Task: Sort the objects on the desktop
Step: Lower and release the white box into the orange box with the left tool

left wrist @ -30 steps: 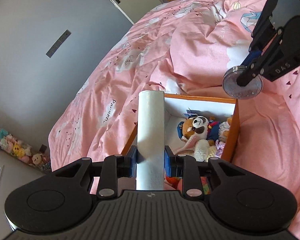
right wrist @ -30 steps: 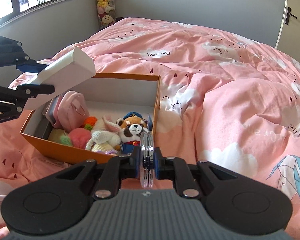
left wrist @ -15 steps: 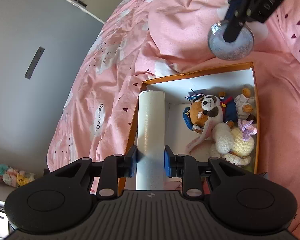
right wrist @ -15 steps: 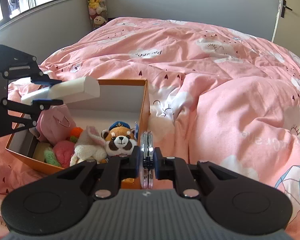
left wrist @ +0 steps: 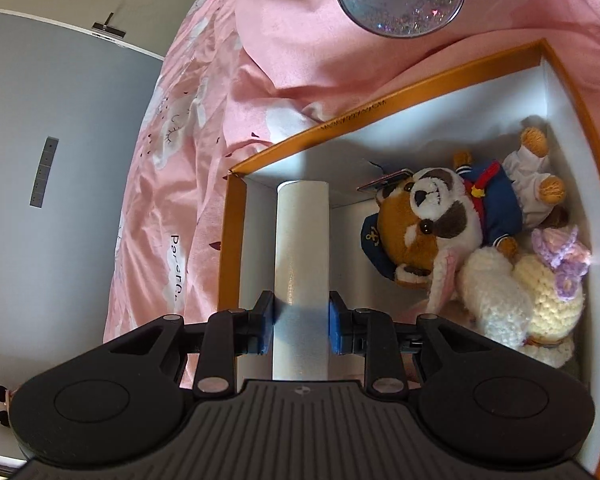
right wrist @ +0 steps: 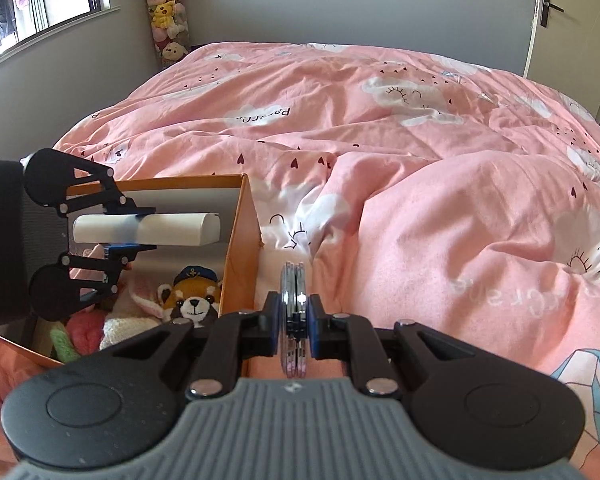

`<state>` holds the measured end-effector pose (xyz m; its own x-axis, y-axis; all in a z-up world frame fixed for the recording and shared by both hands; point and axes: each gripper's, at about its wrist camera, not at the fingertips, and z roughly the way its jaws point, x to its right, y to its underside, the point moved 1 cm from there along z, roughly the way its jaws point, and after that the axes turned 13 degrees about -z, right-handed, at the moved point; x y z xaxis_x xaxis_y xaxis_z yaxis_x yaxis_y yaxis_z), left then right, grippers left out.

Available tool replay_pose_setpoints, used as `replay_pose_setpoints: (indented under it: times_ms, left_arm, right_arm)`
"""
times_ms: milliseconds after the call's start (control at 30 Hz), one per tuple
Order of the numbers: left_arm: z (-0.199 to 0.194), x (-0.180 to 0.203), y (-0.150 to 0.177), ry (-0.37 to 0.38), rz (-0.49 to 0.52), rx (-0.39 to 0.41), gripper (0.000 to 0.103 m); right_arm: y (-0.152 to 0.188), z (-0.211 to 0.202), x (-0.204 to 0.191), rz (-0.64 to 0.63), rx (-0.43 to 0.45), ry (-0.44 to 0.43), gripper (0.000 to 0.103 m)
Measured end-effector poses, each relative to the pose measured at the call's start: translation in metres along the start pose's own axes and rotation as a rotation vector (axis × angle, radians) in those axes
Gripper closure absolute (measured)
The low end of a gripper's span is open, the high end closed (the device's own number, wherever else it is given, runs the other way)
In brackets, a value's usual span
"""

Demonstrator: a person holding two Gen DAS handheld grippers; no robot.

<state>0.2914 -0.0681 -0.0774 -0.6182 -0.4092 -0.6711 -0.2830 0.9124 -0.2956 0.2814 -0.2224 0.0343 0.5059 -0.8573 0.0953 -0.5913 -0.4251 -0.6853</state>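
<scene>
**Both grippers loaded over the orange box**

Left gripper (left wrist: 301,330): fingers partly apart and clamped on a white cylinder (left wrist: 302,248), blue pads pressing either side near its rear end. Cylinder running straight forward from the fingers, far end out over the near-left corner of the orange box (left wrist: 428,86). From the right wrist view, same cylinder (right wrist: 148,229) lying about level, above the box interior, nearly reaching the box's right wall (right wrist: 242,248). Left gripper (right wrist: 134,229) angled downward, stacked one finger above the other in that view (rolled onto its side).

Right gripper (right wrist: 295,326): fingers nearly together, pinching a thin round glittery disc (right wrist: 295,312) edge-on, disc standing upright between the pads and poking out above and below them. Seen from the left wrist view, disc (left wrist: 400,4) face-on, clear with sparkly flecks, hanging over the pink duvet (left wrist: 300,40) just beyond the box's far rim. Right gripper tilted downward, just outside the box, beside its right wall.

Inside the box: red panda plush in a sailor outfit (left wrist: 432,216) on its back against the far side, cream crocheted toy with a purple bow (left wrist: 548,284) touching it, pink and green soft items (right wrist: 80,332) (partly hidden behind the left gripper).

Box resting on the bed, duvet (right wrist: 420,140) rumpled around it.
</scene>
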Motion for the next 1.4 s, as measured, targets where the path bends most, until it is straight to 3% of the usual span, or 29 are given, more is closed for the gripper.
replay_pose_setpoints:
  times_ms: [333, 500, 733, 933, 1400]
  left_arm:
    - [0.038, 0.01, -0.002, 0.006, 0.036, -0.034, 0.072]
    - [0.047, 0.011, -0.004, 0.026, -0.001, -0.071, 0.071]
    - [0.036, -0.009, 0.0, 0.094, -0.096, -0.086, 0.067]
    - [0.016, -0.029, 0.004, 0.202, -0.216, -0.096, 0.063]
    - [0.022, -0.074, 0.033, 0.245, -0.494, -0.245, 0.063]
  right_arm:
    - [0.005, 0.007, 0.003, 0.025, -0.009, -0.024, 0.088]
    - [0.005, 0.008, 0.004, 0.027, -0.008, -0.03, 0.088]
    - [0.008, 0.012, 0.005, 0.038, -0.03, -0.026, 0.088]
    - [0.008, 0.012, 0.005, 0.043, -0.031, -0.021, 0.088]
    - [0.009, 0.016, 0.004, 0.048, -0.039, -0.018, 0.088]
